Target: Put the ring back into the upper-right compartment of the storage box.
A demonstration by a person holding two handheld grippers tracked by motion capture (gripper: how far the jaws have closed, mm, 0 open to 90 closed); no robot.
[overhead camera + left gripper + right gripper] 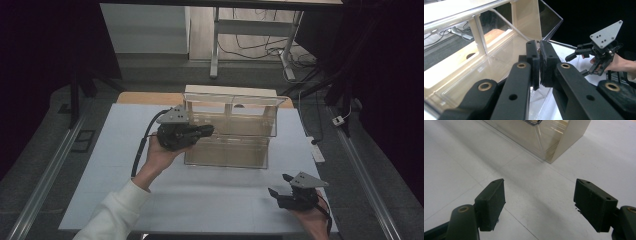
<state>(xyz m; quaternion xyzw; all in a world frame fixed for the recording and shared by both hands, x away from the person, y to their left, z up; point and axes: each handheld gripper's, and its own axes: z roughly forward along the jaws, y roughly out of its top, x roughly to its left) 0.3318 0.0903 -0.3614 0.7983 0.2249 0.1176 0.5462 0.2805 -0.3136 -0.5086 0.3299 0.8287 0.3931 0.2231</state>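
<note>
At the left end of the clear plastic drawer box (227, 132), my left gripper (209, 131) sits against the upper part of the front, its jaws pressed flat together. In the left gripper view there seems to be something small pinched right at the pads (536, 65), perhaps a thin edge or handle of the box, but I cannot tell for sure, so I would not count it as a firm grip. The box itself stands on the white mat (125, 170), towards the far side, with its lower drawer front facing me.

My right gripper (281, 185) rests near the box's front right corner, well apart from it, jaws spread wide with nothing between them; in the right gripper view I see that corner (554, 150) ahead over bare mat.

To do this step well, I judge I should draw the left hand straight back towards me, level and slow, so the tray does not bind. If the box starts to slide, I would bring my right claw up to brace its right wall.
</note>
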